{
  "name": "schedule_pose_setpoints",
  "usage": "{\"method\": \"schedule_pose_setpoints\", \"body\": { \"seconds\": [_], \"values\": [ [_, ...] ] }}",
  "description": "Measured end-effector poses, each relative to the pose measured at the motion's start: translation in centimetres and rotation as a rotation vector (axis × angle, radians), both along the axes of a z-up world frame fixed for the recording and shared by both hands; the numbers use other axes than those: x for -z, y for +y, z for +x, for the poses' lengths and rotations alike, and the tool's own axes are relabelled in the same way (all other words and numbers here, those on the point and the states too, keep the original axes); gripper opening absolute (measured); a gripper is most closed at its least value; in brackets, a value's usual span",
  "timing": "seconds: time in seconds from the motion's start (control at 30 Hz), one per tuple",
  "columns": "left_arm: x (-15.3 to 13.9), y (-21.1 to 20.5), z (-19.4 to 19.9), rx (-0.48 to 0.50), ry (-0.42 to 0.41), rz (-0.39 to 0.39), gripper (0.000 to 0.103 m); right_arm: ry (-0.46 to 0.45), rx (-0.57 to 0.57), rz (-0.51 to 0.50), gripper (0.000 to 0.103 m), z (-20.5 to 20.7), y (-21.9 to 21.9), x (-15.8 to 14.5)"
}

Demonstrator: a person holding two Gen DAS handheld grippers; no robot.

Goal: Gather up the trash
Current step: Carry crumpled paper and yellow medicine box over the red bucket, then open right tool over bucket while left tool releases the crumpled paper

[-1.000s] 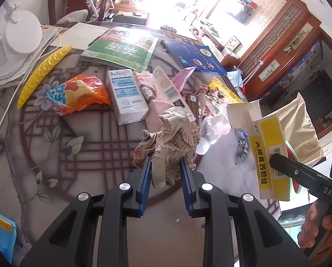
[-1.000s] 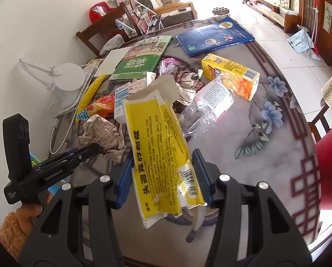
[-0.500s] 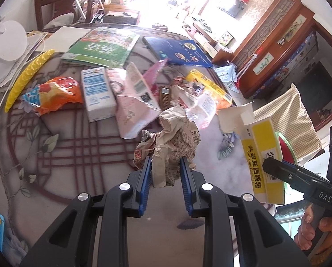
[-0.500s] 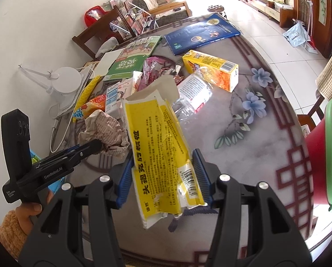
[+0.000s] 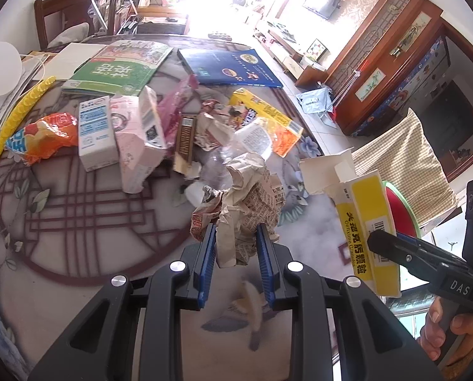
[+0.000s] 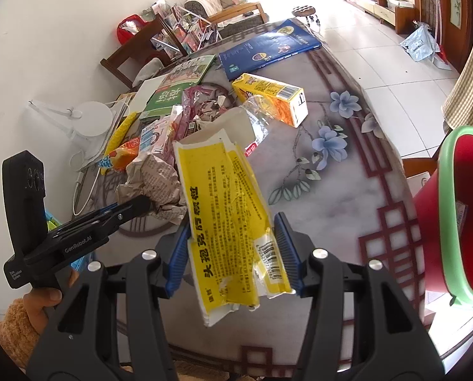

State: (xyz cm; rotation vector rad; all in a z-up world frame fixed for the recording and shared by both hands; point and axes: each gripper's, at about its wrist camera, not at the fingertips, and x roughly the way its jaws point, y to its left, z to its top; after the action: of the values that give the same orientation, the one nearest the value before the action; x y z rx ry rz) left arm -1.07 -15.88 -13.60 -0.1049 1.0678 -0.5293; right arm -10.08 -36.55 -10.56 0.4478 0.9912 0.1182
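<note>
My left gripper [image 5: 235, 238] is shut on a crumpled ball of newspaper [image 5: 246, 197], held above the round table [image 5: 77, 247]. My right gripper [image 6: 233, 238] is shut on a torn yellow and white medicine box [image 6: 226, 216], also lifted off the table. Each view shows the other gripper: the right one with the yellow medicine box [image 5: 368, 225] at the right of the left wrist view, the left one with the newspaper ball [image 6: 154, 184] at the left of the right wrist view. A red bin with a green rim [image 6: 458, 216] stands off the table's right edge.
More trash lies mid-table: an orange snack bag [image 5: 42, 136], a white and blue carton [image 5: 95, 133], a pink carton [image 5: 138, 146], a clear plastic bottle [image 5: 246, 139], a yellow-orange box [image 6: 271, 98]. Books [image 5: 125, 66], a white lamp [image 6: 90, 120] and a chair [image 5: 77, 9] are farther back.
Both grippers have moved together toward the table's right side with their loads. The pile of trash slid leftward in both views, and the red bin came into the right wrist view.
</note>
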Motion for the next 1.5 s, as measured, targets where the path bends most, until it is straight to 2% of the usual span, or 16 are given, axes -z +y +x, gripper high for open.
{"method": "schedule_pose_setpoints", "body": {
  "seconds": [0.33,0.57,0.83,1.1,1.33,1.4,1.47,1.5],
  "values": [
    [-0.7,-4.6,-0.7,0.007,-0.015,-0.001,0.023,-0.033,0.026,0.005,0.050,-1.1,-5.3,-0.8],
    [-1.5,-8.9,-1.1,0.062,-0.030,-0.010,0.023,-0.056,0.081,0.005,0.050,-2.2,-9.3,-1.4],
    [-2.7,-16.3,-2.0,0.203,-0.040,-0.038,0.023,-0.072,0.230,-0.001,0.050,-5.7,-15.5,-1.7],
    [-4.2,-25.0,-4.4,0.400,-0.060,-0.072,0.023,-0.052,0.456,0.005,0.051,-11.3,-22.8,-1.0],
    [-4.1,-31.2,-6.7,0.537,-0.054,-0.073,0.024,-0.028,0.579,-0.004,0.051,-14.8,-26.1,-0.2],
    [-4.0,-32.4,-7.2,0.566,-0.057,-0.069,0.027,-0.027,0.600,-0.007,0.052,-15.4,-26.8,-0.1],
    [-4.1,-33.2,-7.6,0.573,-0.067,-0.058,0.045,-0.028,0.619,-0.008,0.057,-15.6,-27.2,-0.1],
    [-4.2,-33.3,-7.7,0.570,-0.076,-0.066,0.057,-0.031,0.632,-0.004,0.057,-16.0,-27.7,-0.1]
  ]
}}
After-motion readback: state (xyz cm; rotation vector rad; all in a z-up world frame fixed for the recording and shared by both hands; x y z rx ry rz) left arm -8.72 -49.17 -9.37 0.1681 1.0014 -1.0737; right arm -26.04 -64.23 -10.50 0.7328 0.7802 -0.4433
